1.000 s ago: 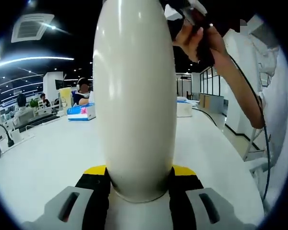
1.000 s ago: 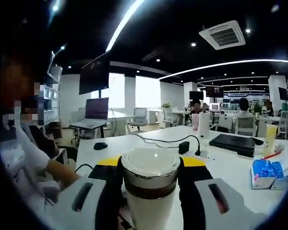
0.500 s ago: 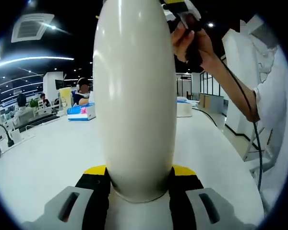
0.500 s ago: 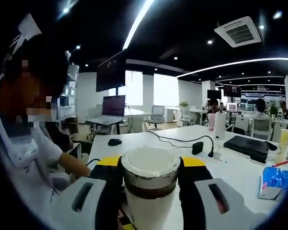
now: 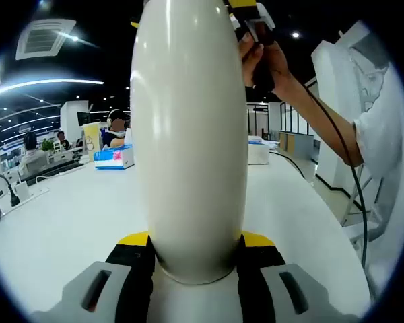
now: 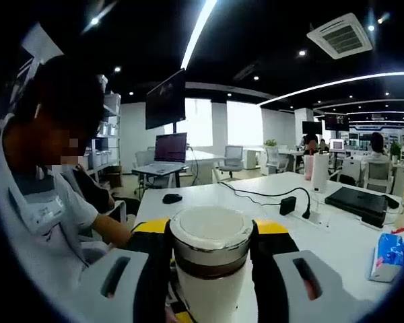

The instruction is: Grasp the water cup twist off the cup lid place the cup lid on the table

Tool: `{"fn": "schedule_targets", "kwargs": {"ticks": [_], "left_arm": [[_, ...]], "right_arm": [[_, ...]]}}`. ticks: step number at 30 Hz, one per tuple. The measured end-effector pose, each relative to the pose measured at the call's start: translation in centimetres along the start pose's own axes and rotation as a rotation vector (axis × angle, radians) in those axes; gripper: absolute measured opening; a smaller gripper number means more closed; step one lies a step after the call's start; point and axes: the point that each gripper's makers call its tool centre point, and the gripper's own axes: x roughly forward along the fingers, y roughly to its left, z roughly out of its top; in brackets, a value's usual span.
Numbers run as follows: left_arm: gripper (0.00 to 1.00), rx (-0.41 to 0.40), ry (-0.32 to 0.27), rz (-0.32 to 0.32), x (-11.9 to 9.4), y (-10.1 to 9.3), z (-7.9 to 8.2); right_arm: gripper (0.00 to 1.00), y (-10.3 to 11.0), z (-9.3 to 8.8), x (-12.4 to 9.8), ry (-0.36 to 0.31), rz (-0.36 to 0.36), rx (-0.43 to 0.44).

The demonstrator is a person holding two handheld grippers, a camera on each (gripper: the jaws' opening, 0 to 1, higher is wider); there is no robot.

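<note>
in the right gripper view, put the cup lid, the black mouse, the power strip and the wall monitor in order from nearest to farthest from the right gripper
1. Cup lid, clamped between the right gripper jaws, at centre bottom.
2. Black mouse, on the white table, left of centre.
3. Power strip, on the table to the right; too close to the mouse to rank firmly.
4. Wall monitor, hung high beyond the table, upper left.

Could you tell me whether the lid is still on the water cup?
On: the right gripper clamps the lid, seated atop the cup.

L gripper [image 5: 192, 259]: jaws clamped | R gripper [image 6: 211, 259]: jaws clamped | R hand [image 5: 261, 64] raised
</note>
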Motion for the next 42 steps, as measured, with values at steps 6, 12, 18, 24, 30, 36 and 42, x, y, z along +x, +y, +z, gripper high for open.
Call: {"fn": "schedule_targets", "kwargs": {"ticks": [6,12,18,24,30,36,42], "left_arm": [[0.49,0.002,0.0,-0.001,0.0,0.0,0.0],[0.49,0.005,-0.001,-0.003,0.0,0.0,0.1],[0.49,0.007,-0.001,-0.002,0.0,0.0,0.1],[0.49,0.008,-0.001,-0.002,0.1,0.0,0.1],[0.49,0.008,-0.001,-0.002,0.1,0.0,0.1],[0.49,0.009,-0.001,-0.003,0.1,0.0,0.1],[0.49,0.011,-0.001,-0.004,0.1,0.1,0.1]], "right_arm": [[0.54,-0.3,-0.5,0.2,0.041,-0.04,-0.001],[0.66,-0.8,-0.1,-0.2,0.057,-0.156,0.041],[0.73,-0.5,1.2,-0.8,-0.007,-0.389,0.013],[0.74,-0.6,0.0,-1.7,-0.002,-0.677,-0.012],[0.77,-0.6,1.2,-3.2,-0.151,-0.923,0.0],[0.73,-1.3,1.4,-3.9,-0.194,-1.055,0.01],[0.64,-1.8,1.1,-2.8,-0.189,-1.047,0.029]]}}
